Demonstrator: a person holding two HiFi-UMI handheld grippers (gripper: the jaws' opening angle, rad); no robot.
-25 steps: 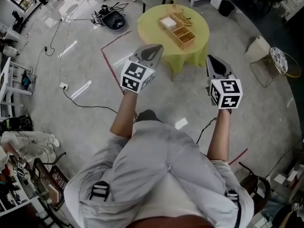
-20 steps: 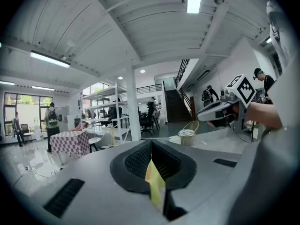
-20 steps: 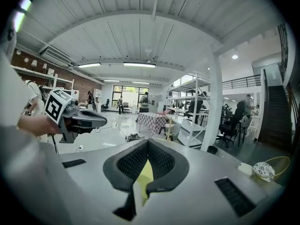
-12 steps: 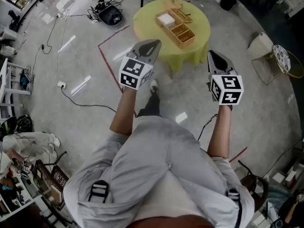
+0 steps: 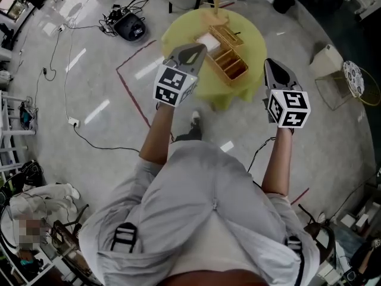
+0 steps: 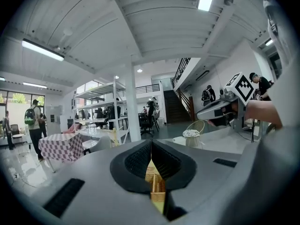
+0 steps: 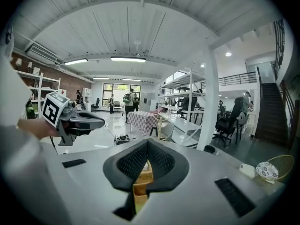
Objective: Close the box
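Seeing left gripper (image 5: 193, 48) and right gripper (image 5: 272, 64) both with jaws pressed together, empty, held by the near edge of the yellow table (image 5: 253, 40); wooden box (image 5: 229, 58) sits open mid-table, lid raised I think.

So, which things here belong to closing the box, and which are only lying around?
For the job: wooden box; yellow table under it; left gripper; right gripper.
Lying about: black device with cables; patterned basket.
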